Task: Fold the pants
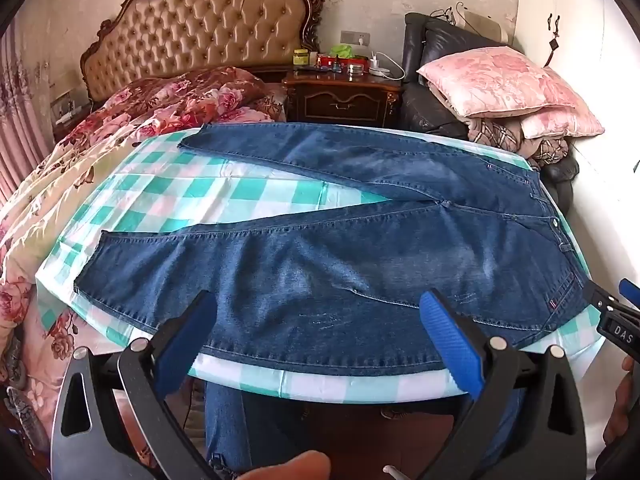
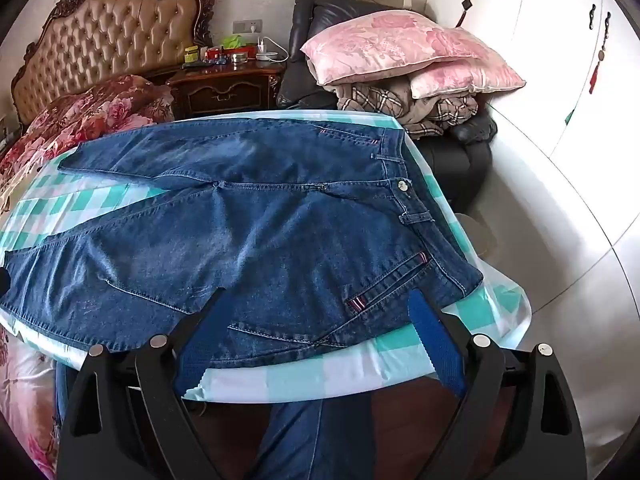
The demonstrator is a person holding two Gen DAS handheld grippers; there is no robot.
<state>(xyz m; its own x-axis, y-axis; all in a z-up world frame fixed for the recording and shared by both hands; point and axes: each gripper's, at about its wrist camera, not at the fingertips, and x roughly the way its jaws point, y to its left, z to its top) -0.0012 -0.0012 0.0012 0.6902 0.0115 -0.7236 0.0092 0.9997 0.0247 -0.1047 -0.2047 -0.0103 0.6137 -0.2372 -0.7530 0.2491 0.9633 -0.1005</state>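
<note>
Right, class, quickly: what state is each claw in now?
Left claw: open, holding nothing, above the jeans.
Right claw: open, holding nothing.

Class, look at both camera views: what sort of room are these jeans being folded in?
Most likely a home bedroom: a bed with a tufted headboard, a wooden nightstand beside it, and pink pillows stacked on a dark armchair.

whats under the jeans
A green-and-white checked cloth lies under the jeans, showing between the legs and around the edges. The surface beneath the cloth is covered, so it cannot be identified.
</note>
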